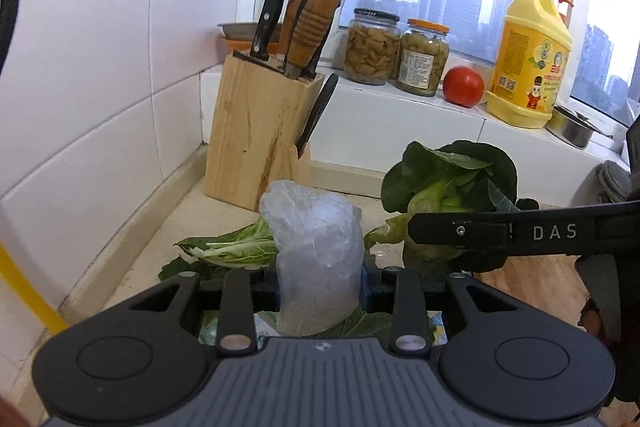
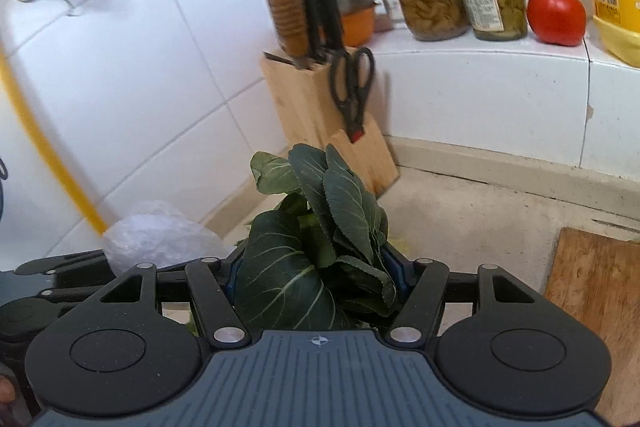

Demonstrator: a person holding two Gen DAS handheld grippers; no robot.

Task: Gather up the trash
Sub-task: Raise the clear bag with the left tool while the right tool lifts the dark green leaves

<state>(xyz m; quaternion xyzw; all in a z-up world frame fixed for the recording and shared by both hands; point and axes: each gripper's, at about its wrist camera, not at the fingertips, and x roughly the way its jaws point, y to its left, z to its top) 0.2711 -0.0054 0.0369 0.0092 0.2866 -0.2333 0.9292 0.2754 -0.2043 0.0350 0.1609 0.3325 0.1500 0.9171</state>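
Left claw (image 1: 320,283) is clamped on a crumpled translucent plastic bag (image 1: 316,247), raised upright off the speckled beige bench (image 2: 480,219). Right claw (image 2: 316,279) grips a dark green leafy vegetable bunch (image 2: 316,247) beside it, presumably for bagging.

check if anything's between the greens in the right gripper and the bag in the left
Nothing visible does. The right gripper holds the greens and the left gripper holds the bag upright just to their left, with open air between.

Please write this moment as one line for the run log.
left hand-held gripper: shut on bag | right hand-held gripper: shut on greens | loose leaf: on counter
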